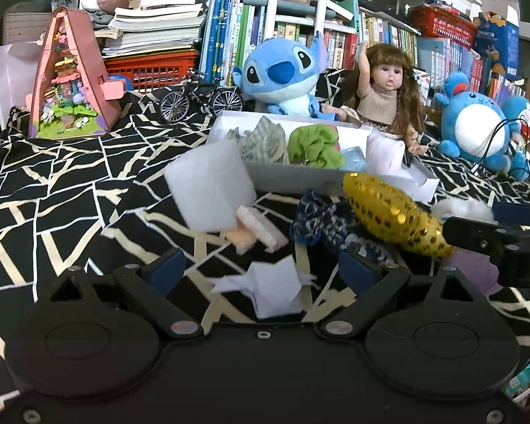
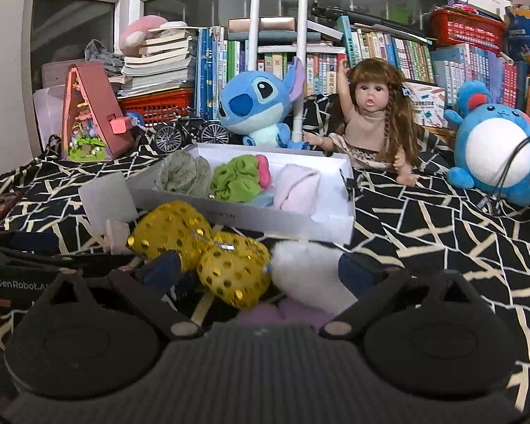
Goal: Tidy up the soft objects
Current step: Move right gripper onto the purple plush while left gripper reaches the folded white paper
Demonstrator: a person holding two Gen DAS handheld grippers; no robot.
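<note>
Two grippers were at work over a surface [image 2: 441, 233] draped in black cloth with cream lines. The left gripper [image 1: 261, 272] stood wide open, holding nothing, with one crumpled white paper scrap [image 1: 268, 291] lying between its blue-padded fingers. The right gripper [image 2: 261, 270] was also spread wide and gripped nothing; between its fingers lay one end of the gold sequinned bow [image 2: 205, 256] and one white fluffy pom-pom [image 2: 307, 268], with something lilac under them, too hidden to identify.

One white shallow box [image 2: 296, 224] sat on the surface just beyond the bow. It held four soft items that could be counted for sure: one pale green patterned scrunchie [image 2: 183, 173], one bright green scrunchie [image 2: 235, 178] with a pink one [image 2: 264, 171] tucked behind it, and one folded pale pink cloth [image 2: 298, 189]. A pale blue item showed beneath them, unclear.

Outside the box lay one white foam block [image 1: 210, 185], one pink sponge piece [image 1: 261, 228] and one dark blue knitted scrunchie [image 1: 321, 221].

Behind stood three plush toys: one Stitch [image 2: 258, 109], one round blue-and-white creature [image 2: 494, 148], and a Doraemon [image 1: 526, 116] partly seen. There was one long-haired doll [image 2: 374, 123], one miniature bicycle [image 1: 199, 100] and one pink triangular dollhouse [image 1: 72, 77].

The left gripper's side read "GenRobot.AI" in the right wrist view. Faint lettering on the box front was illegible.
</note>
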